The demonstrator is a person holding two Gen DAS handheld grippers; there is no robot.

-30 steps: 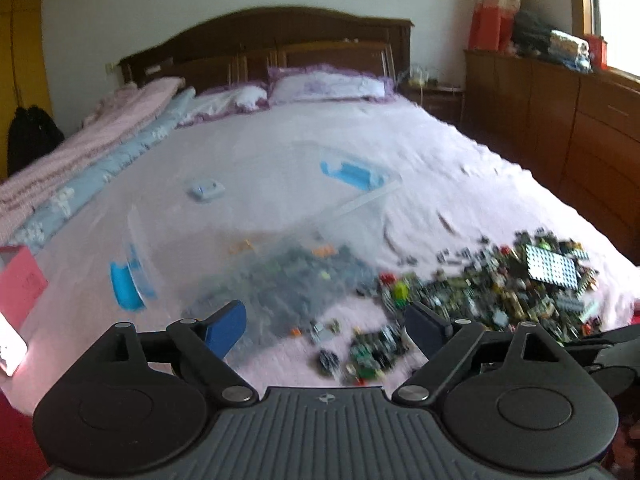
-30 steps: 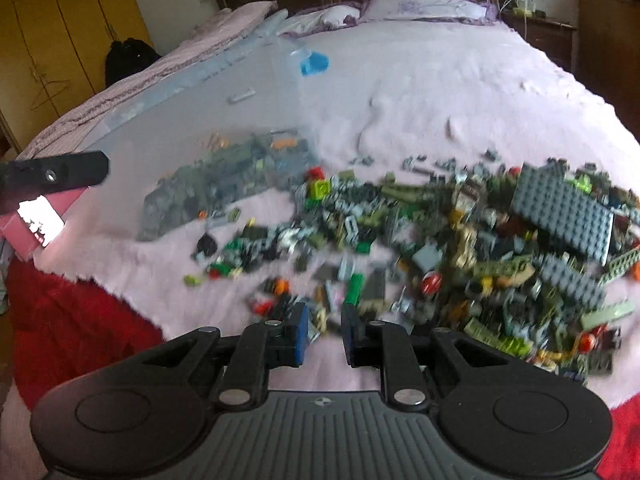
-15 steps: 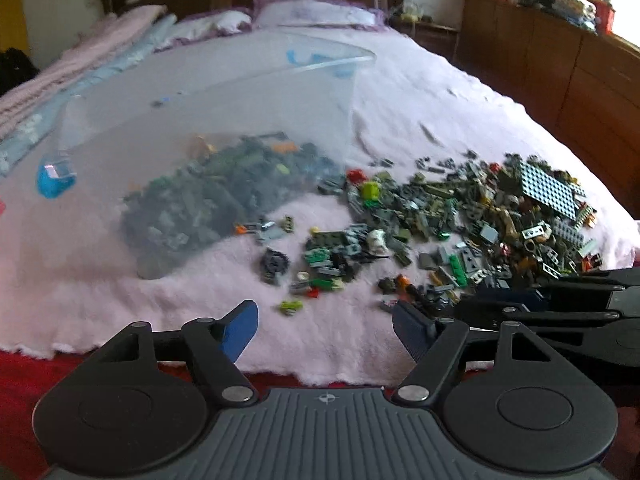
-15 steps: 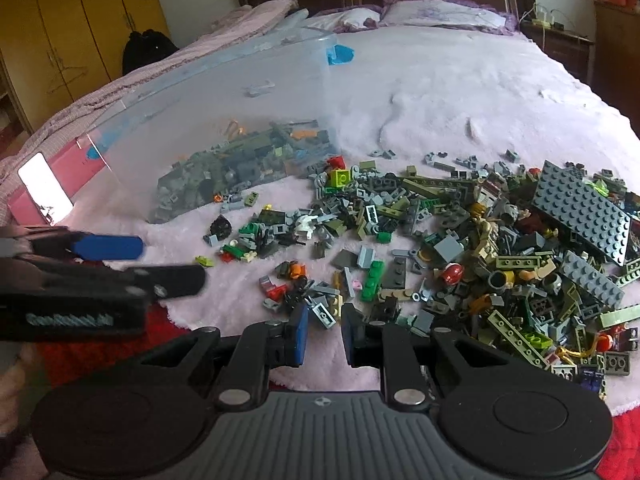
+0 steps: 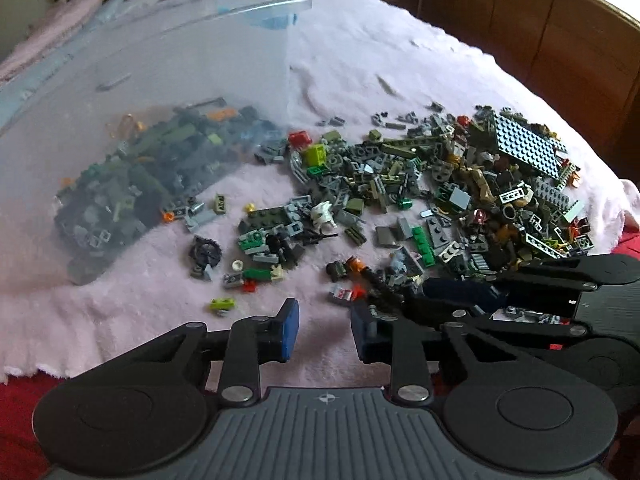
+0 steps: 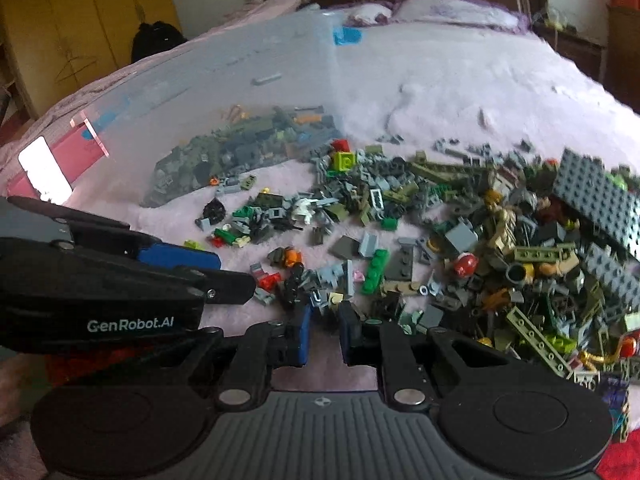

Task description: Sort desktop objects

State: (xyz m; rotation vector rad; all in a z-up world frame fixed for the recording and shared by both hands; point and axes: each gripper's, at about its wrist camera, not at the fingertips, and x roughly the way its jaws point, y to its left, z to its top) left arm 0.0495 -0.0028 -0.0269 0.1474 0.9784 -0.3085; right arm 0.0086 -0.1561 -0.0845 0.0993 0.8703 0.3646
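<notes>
Huge messy brick pile, mostly grey and olive with green and red bits, sprawls across the frame's middle on the pink bed. Left claw moderately apart, right claw narrow, both empty.

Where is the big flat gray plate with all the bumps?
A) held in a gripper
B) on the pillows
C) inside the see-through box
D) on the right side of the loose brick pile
D: the big gray studded plate lies on the right edge of the loose brick pile on the pink blanket, outside the clear box.
</notes>
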